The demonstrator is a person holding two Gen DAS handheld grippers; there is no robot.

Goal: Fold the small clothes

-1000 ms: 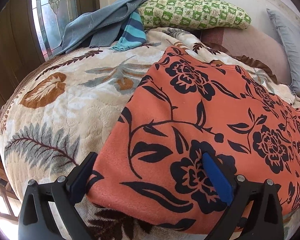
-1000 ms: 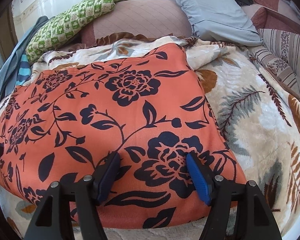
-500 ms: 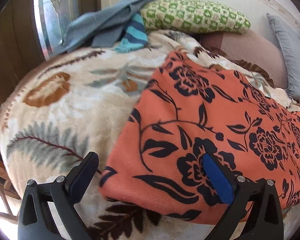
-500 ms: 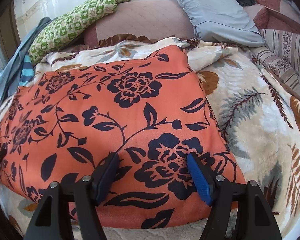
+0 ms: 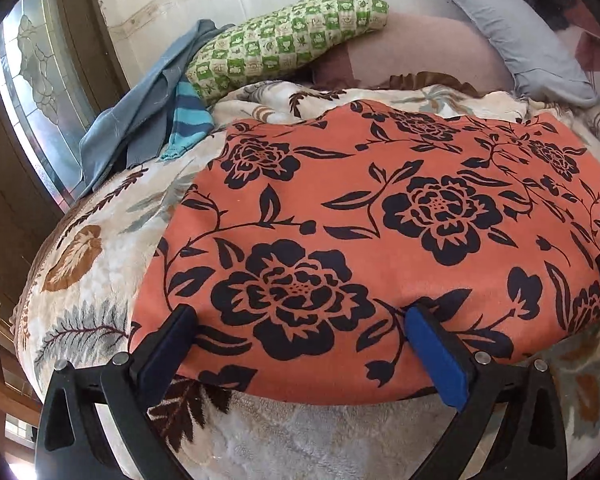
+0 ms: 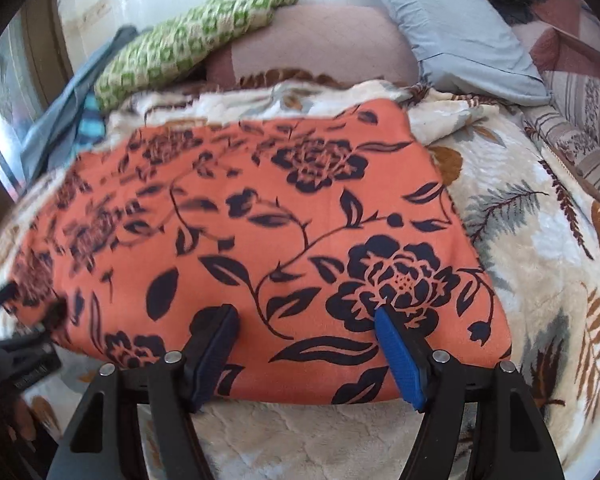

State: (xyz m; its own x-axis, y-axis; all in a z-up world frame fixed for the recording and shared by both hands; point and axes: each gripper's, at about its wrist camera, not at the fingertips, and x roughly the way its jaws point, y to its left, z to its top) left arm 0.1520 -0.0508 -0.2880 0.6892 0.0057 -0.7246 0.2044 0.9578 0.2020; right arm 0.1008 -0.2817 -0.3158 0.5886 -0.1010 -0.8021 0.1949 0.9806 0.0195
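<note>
Orange floral cloth (image 5: 380,216) lies spread flat on the leaf-print blanket (image 5: 88,264), near hem facing both tools. Left gripper (image 5: 300,328) sits at the near-left hem, jaws spread wide, nothing pinched; pads look to rest on or just over the fabric, can't tell which. Right gripper (image 6: 306,330) at the near-right part of the same hem, also wide apart, empty. Right view is smeared on its left side, so detail there is unreliable.

My read: pre-grasp, both tools lined up on the near edge, fold not started.

Risks from here:
- Cloth looks doubled already, so a shallow pinch may catch the top layer only and the fold peels apart.
- Plush blanket underneath is soft; a deep bite could snag pile along w/ the hem and drag the bedding.
- Left tool is near the corner, right tool sits inboard of its corner; uneven lift = skewed fold.
- Green checked pillow (image 5: 284,36) and blue garments (image 5: 148,108) lie beyond the far edge; an overshoot lands the hem on them.
</note>
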